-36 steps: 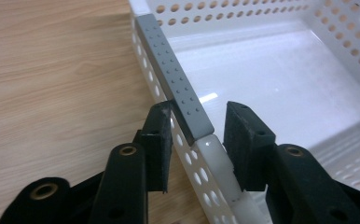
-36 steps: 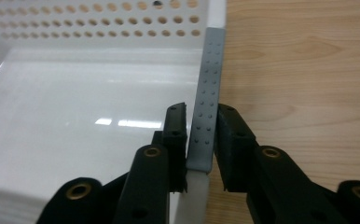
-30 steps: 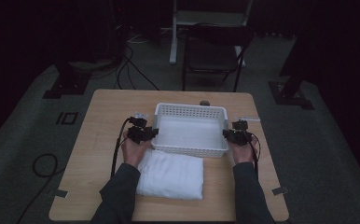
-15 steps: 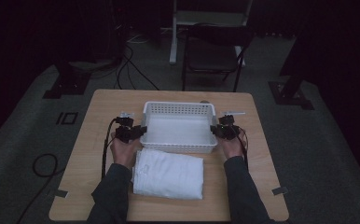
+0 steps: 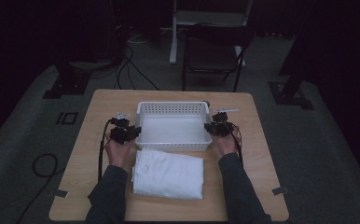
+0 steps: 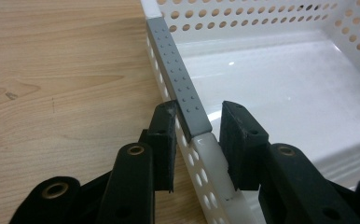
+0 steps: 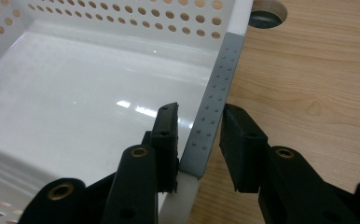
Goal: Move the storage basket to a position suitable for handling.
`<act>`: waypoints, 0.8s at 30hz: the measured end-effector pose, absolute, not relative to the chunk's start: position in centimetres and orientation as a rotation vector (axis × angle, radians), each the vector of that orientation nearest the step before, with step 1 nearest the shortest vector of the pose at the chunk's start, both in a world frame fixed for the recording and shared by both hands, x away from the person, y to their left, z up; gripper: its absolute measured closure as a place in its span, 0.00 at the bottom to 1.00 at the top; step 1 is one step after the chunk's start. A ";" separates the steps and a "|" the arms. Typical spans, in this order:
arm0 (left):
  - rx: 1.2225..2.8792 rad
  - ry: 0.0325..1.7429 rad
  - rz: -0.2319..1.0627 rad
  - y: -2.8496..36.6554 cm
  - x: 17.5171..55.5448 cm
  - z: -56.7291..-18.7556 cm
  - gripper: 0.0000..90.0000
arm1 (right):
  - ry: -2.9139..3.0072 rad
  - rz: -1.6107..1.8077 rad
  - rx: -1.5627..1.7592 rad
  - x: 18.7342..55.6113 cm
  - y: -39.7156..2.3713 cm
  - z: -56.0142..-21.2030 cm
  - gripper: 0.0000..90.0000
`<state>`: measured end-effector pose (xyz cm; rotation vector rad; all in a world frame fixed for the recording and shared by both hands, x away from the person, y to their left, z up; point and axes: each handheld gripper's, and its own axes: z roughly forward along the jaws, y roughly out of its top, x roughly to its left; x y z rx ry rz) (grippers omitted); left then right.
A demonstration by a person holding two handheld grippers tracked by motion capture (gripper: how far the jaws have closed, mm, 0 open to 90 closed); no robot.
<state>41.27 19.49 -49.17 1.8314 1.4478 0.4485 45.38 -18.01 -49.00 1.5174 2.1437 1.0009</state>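
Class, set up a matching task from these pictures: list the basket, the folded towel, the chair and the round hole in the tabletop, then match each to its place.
Things:
1. white basket
2. folded towel
3. chair
4. round hole

Places:
A. on the floor beyond the table
B. in the tabletop, beside the basket's far corner
C. on the table's near side, between the forearms
D. mid-table, between the two grippers

Pairs: 1-D, 2-C, 3-A, 4-B
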 end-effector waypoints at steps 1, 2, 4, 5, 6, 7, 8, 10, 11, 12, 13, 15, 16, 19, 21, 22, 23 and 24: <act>1.833 1.448 0.448 19.5 41.3 -49.2 0.73 | 2.145 0.998 1.517 45.4 -18.0 -49.0 0.75; 1.835 1.450 0.449 19.5 41.3 -49.1 0.73 | 2.148 0.999 1.514 45.4 -18.0 -49.0 0.74; 1.834 1.452 0.450 19.4 41.3 -49.1 0.73 | 2.149 1.000 1.512 45.4 -18.0 -49.0 0.74; 1.833 1.452 0.450 19.4 41.3 -49.1 0.73 | 2.150 1.003 1.507 45.4 -18.0 -49.0 0.73; 1.832 1.451 0.448 19.4 41.3 -49.1 0.73 | 2.150 1.003 1.507 45.4 -18.0 -49.0 0.73; 1.829 1.449 0.444 19.4 41.3 -49.2 0.72 | 2.149 1.003 1.504 45.4 -18.1 -49.0 0.72; 1.829 1.449 0.442 19.4 41.3 -49.2 0.71 | 2.147 1.001 1.503 45.4 -18.1 -49.0 0.71; 1.823 1.442 0.438 19.5 41.3 -49.1 0.70 | 2.143 1.000 1.504 45.4 -18.1 -48.9 0.69; 1.815 1.436 0.439 19.5 41.2 -49.0 0.68 | 2.137 0.996 1.506 45.3 -18.2 -48.8 0.68; 1.807 1.435 0.448 19.6 41.1 -48.9 0.62 | 2.120 0.981 1.518 45.2 -18.3 -48.6 0.65; 1.793 1.435 0.458 19.6 41.0 -48.7 0.62 | 2.120 0.981 1.518 45.2 -18.3 -48.6 0.65; 1.767 1.426 0.470 19.9 40.7 -48.3 0.58 | 2.104 0.995 1.521 45.0 -18.5 -48.3 0.63; 1.761 1.416 0.474 20.0 40.5 -48.1 0.56 | 2.096 0.998 1.516 44.8 -18.6 -48.0 0.62; 1.755 1.394 0.503 20.2 39.7 -47.5 0.51 | 2.068 1.015 1.484 43.5 -19.0 -46.9 0.57; 1.746 1.374 0.513 20.4 38.9 -47.1 0.51 | 2.066 1.012 1.470 43.1 -19.2 -46.7 0.56; 1.739 1.368 0.520 20.5 38.5 -46.9 0.50 | 2.062 1.011 1.462 42.7 -19.3 -46.5 0.55; 1.735 1.361 0.527 20.6 38.0 -46.7 0.50 | 2.061 1.016 1.453 42.2 -19.6 -46.3 0.53; 1.733 1.354 0.537 20.6 37.5 -46.6 0.49 | 2.059 1.021 1.445 41.6 -19.8 -46.1 0.52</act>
